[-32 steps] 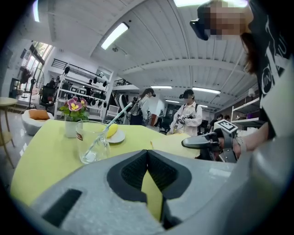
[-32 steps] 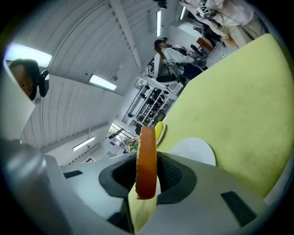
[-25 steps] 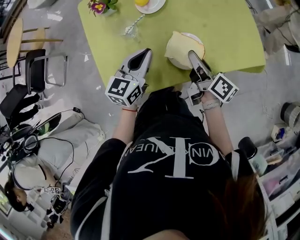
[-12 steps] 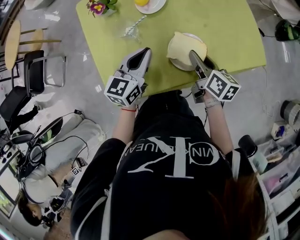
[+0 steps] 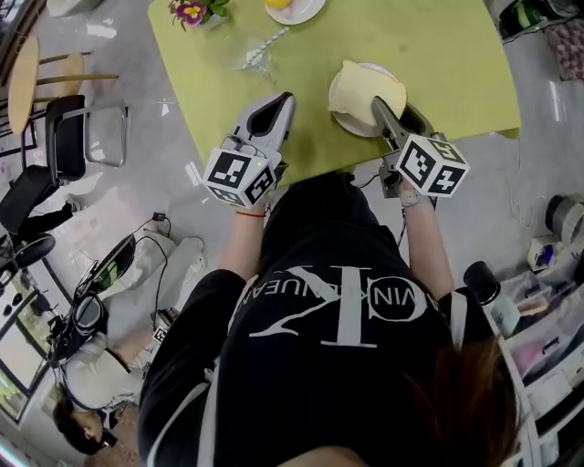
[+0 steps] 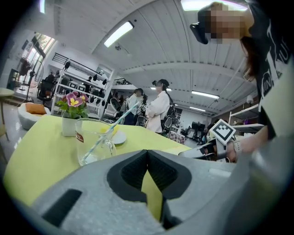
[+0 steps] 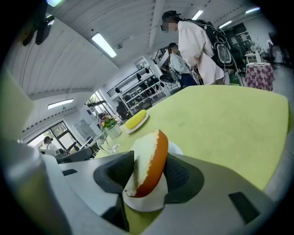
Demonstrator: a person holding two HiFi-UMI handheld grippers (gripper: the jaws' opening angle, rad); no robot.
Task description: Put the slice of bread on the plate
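A pale slice of bread (image 5: 365,89) with an orange-brown crust lies over a white plate (image 5: 348,126) near the green table's front edge. In the right gripper view the bread (image 7: 149,160) stands tilted on its edge on the plate (image 7: 148,203), between the jaws. My right gripper (image 5: 394,111) reaches over the plate's near side. Its jaws are opening and the pads look loose beside the slice. My left gripper (image 5: 278,102) rests to the left of the plate, shut with nothing in it (image 6: 147,152).
Farther back on the green table (image 5: 438,55) stand a glass with a straw (image 5: 255,55), a small flower vase (image 5: 193,14) and a plate with yellow fruit (image 5: 290,7). A chair (image 5: 87,137) is left of the table. People stand beyond the table.
My right gripper has rolled and sunk a little, bringing the bread down onto the plate, and its jaws have widened. The left gripper has stayed still.
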